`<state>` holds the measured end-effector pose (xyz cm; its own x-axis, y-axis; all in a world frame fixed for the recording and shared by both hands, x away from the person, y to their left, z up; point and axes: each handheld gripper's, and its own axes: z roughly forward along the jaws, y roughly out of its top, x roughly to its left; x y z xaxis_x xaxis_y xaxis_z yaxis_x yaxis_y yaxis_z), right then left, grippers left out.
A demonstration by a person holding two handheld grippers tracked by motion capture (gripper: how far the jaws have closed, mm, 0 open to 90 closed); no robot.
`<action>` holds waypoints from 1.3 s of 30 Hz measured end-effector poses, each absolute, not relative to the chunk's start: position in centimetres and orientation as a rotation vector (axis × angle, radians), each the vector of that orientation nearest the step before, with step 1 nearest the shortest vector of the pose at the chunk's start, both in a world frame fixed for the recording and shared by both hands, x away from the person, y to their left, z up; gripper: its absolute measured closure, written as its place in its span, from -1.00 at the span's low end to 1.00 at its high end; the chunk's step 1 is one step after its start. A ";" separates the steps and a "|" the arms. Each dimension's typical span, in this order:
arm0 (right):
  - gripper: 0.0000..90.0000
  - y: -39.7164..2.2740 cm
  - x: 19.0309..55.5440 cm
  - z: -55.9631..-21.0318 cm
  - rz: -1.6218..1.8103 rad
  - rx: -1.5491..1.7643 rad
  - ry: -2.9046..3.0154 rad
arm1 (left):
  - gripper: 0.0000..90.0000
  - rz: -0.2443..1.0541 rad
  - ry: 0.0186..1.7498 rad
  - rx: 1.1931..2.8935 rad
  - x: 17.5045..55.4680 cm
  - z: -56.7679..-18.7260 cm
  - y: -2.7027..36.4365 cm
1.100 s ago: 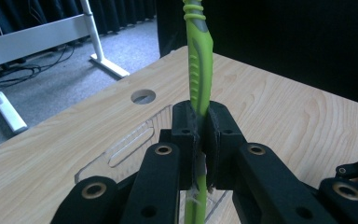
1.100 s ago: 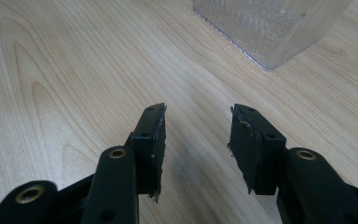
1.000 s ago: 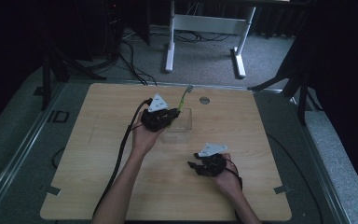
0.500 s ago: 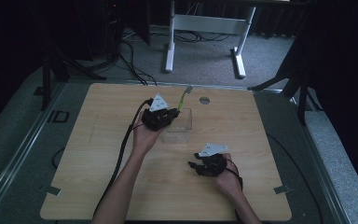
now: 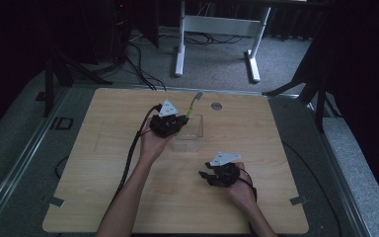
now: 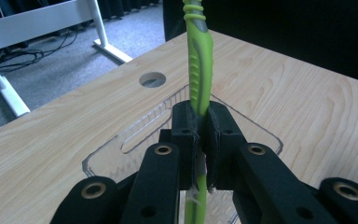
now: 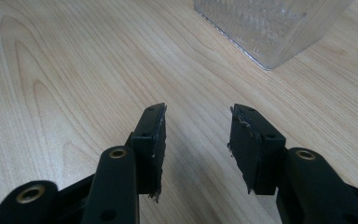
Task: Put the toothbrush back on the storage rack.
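One ribbed green plastic toothbrush (image 6: 199,65) | clear ridged square tub (image 5: 189,129) | woodgrain table (image 5: 276,133)

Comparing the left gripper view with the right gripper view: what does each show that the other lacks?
Left gripper view: the left gripper shut on a green toothbrush, above the clear container, plus a round hole in the table.

Right gripper view: the right gripper, jaws apart, holding nothing.

Both: the wooden table and the clear container.
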<state>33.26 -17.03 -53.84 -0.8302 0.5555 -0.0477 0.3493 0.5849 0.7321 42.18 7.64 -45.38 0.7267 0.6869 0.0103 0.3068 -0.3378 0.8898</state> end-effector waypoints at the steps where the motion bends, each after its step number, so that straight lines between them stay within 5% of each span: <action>1: 0.23 -17.0 33.3 -53.8 1.089 0.746 2.545 | 0.84 0.481 0.763 1.940 42.2 -45.4 7.7; 39: 0.23 -17.2 33.2 -53.8 1.089 0.743 2.544 | 0.83 0.422 0.791 1.986 42.6 -47.3 7.6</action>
<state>33.24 -17.17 -53.80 -0.8302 0.5554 -0.0486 0.3484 0.5848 0.7325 42.56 7.62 -47.31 0.7339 0.6789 -0.0208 0.3615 -0.3645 0.8582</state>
